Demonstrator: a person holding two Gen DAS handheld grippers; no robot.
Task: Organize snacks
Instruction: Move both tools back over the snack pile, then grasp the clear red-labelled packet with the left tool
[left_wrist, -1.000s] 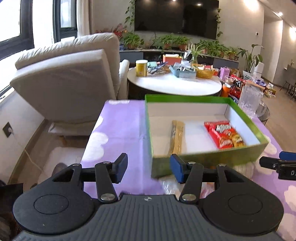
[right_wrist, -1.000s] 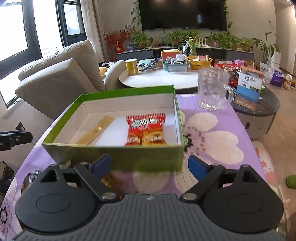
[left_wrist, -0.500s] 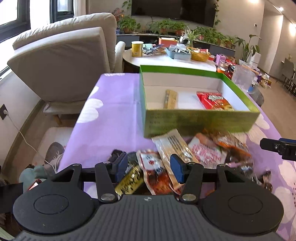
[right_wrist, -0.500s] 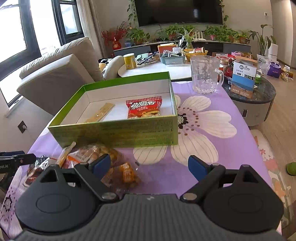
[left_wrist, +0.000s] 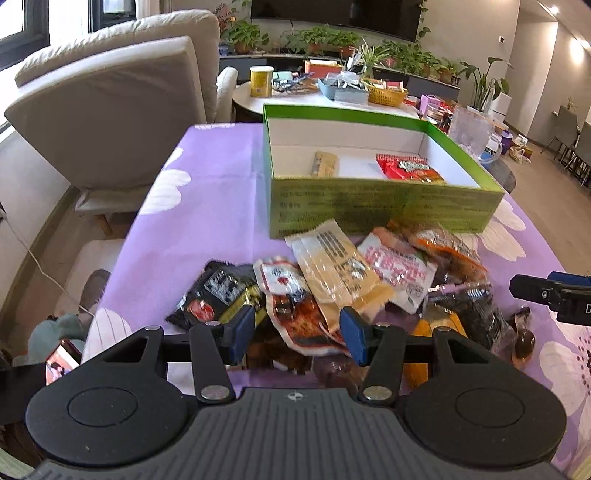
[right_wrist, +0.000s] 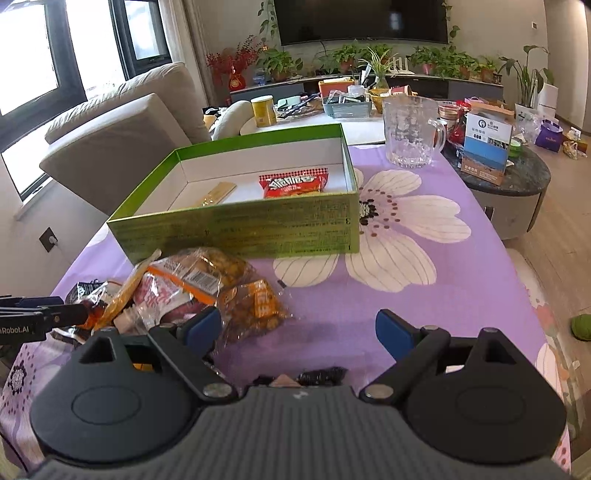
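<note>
The left gripper (left_wrist: 297, 334) is held with fingers apart above the snack pile (left_wrist: 354, 280). The right gripper (right_wrist: 297, 328) is spread wide over bare purple tablecloth (right_wrist: 480, 266). Only in the right view is the glass pitcher (right_wrist: 410, 133) fully seen beyond the green box (right_wrist: 240, 229).

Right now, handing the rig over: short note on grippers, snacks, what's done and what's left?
Left gripper: open, empty, over the near part of the snack pile.
Right gripper: open, empty, over bare tablecloth just right of the pile, by the orange pack.
Box: green, open, beyond the pile. Inside: a red pack and a tan stick pack.
Done: those two are boxed.
Left: the whole pile in front of the box, including the yellowish pack, pink pack and black pack. Nothing is gripped yet.
</note>
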